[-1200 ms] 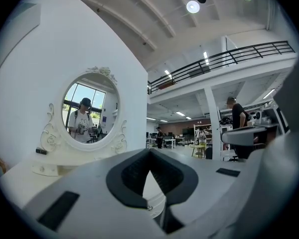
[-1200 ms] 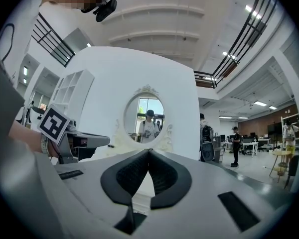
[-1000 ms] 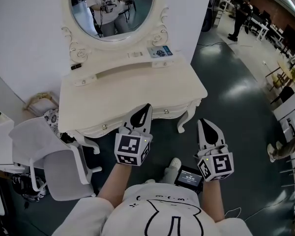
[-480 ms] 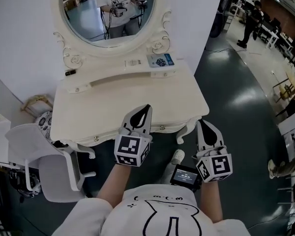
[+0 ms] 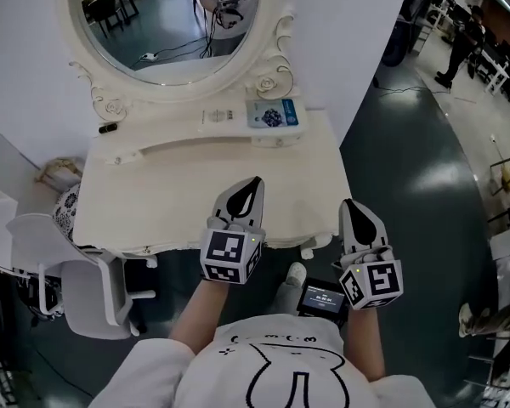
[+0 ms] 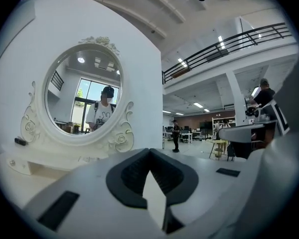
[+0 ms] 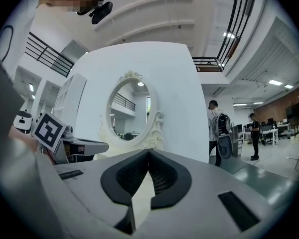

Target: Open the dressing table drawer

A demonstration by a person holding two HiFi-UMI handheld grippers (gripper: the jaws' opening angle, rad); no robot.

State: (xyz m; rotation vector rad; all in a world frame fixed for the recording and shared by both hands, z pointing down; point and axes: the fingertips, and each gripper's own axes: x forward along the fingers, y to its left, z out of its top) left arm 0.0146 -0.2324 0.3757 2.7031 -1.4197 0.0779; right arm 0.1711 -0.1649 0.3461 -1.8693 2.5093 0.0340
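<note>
The left gripper (image 5: 252, 185), closed tight and empty, is over the table's (image 5: 161, 185) front edge, mid frame. The right gripper (image 5: 352, 206), closed too, is lower right. The drawer is hidden under that edge.

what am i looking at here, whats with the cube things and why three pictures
No robot here: a person wears a head camera and holds a two-jaw gripper in each hand. The head view looks down on the left gripper and right gripper, each with a marker cube, pointing at a cream dressing table with an oval mirror. The other two pictures come from cameras riding on each gripper, looking along its jaws. On the table's back shelf lies a small blue-patterned box; a white chair stands at the left. Both grippers are shut and hold nothing.
</note>
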